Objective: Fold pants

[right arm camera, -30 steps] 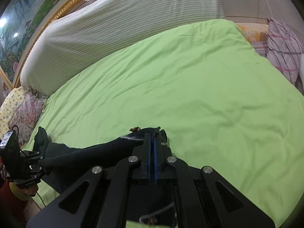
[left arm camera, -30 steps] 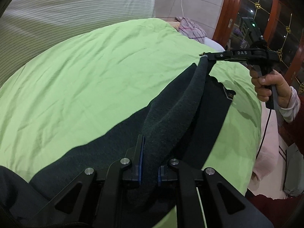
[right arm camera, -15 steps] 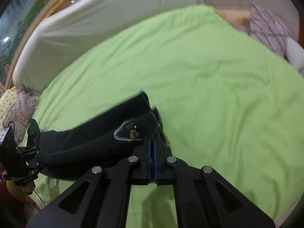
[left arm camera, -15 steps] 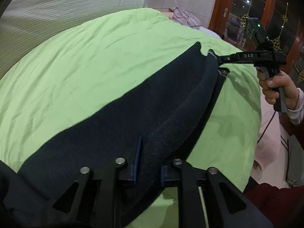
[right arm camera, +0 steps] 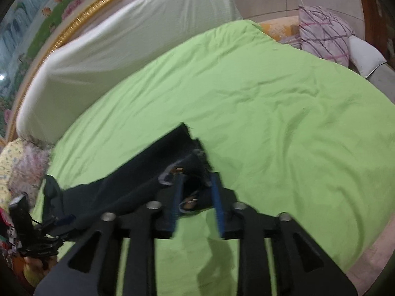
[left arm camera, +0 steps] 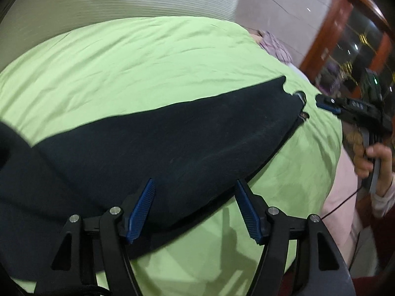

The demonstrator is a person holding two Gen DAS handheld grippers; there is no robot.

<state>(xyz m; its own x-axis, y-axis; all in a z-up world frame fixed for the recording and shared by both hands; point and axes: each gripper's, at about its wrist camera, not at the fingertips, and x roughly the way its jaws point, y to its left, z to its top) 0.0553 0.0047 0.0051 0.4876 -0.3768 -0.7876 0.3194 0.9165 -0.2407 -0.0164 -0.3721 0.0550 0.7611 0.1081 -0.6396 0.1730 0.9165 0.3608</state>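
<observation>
Dark pants lie flat on the green bed sheet, folded lengthwise into one long band. My left gripper hovers over their near edge. Its jaws are opening wide and the blue pads touch no cloth. In the right wrist view the far end of the pants lies under my right gripper. Its jaws are opening too, with a fold of cloth loose between the pads. From the left wrist view, the right gripper sits just off that end, held by a hand.
A pale striped bolster runs along the far side of the bed. A plaid pillow and a white pillow lie at the far right corner, and floral bedding at the left. The bed's edge drops off near right.
Both grippers have let go of the pants and their jaws have spread. The raised fold has dropped flat onto the sheet, and both grippers have drawn back from the cloth.
</observation>
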